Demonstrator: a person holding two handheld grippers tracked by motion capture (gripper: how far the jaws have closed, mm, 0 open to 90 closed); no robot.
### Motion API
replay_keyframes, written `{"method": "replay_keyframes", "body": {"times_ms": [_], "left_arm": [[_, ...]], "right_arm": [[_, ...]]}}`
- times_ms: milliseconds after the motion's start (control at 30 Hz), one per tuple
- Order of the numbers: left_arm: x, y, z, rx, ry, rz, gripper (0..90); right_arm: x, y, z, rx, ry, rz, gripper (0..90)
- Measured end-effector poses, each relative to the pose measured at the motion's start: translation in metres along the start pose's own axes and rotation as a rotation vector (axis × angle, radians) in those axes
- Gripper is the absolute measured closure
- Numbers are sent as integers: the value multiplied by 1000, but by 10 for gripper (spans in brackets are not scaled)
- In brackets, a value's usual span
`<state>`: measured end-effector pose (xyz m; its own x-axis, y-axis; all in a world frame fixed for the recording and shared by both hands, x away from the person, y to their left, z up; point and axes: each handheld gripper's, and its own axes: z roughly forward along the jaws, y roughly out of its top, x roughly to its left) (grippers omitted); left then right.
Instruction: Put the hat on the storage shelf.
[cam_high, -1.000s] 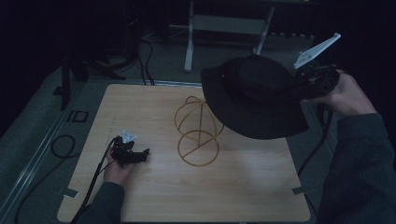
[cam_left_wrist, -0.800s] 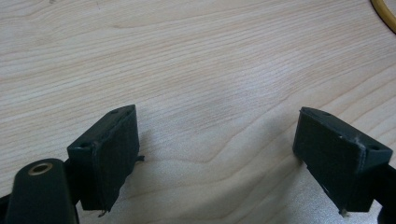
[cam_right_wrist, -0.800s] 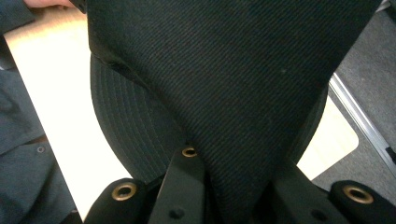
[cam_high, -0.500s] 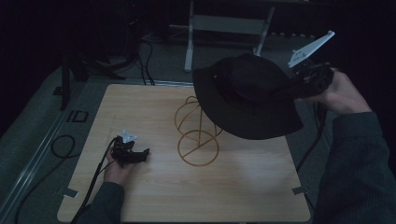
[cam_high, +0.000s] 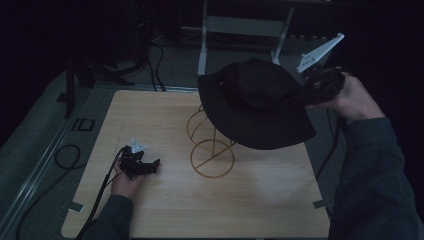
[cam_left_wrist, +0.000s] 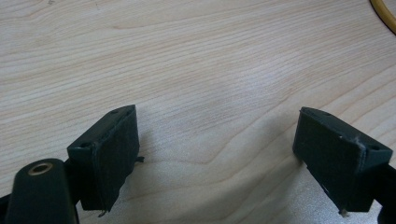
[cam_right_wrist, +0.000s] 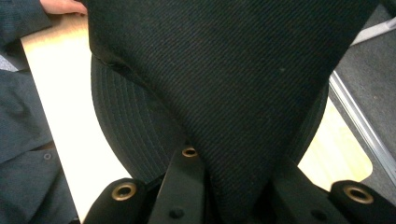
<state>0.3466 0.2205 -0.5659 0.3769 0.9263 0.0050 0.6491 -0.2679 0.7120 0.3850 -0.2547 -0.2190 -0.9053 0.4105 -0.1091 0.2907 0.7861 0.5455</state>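
The black bucket hat has drifted up and left across the frame since a second ago, and now its crown hangs over the top loop of the gold wire hat stand at centre. The right gripper, upper right, is clamped on the hat's edge; in the right gripper view the twill cloth is bunched between the jaws, which looks like a grip chosen so the hat hangs mouth-down, ready to settle on the wire. The left gripper, lower left, rests low on the table with its jaws wide apart and nothing between them, apparently parked clear. The table is pale wood grain, seen close in the left gripper view. Around it the room is dim: grey floor, black cables at left, a metal frame at top.
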Motion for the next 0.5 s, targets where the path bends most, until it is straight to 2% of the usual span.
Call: {"method": "replay_keyframes", "body": {"times_ms": [233, 500], "left_arm": [[0, 0, 0, 0, 0, 0, 148], [0, 0, 0, -1, 0, 0, 148]], "right_arm": [[2, 8, 9, 11, 14, -8, 874], [4, 20, 31, 29, 37, -20, 871]]}}
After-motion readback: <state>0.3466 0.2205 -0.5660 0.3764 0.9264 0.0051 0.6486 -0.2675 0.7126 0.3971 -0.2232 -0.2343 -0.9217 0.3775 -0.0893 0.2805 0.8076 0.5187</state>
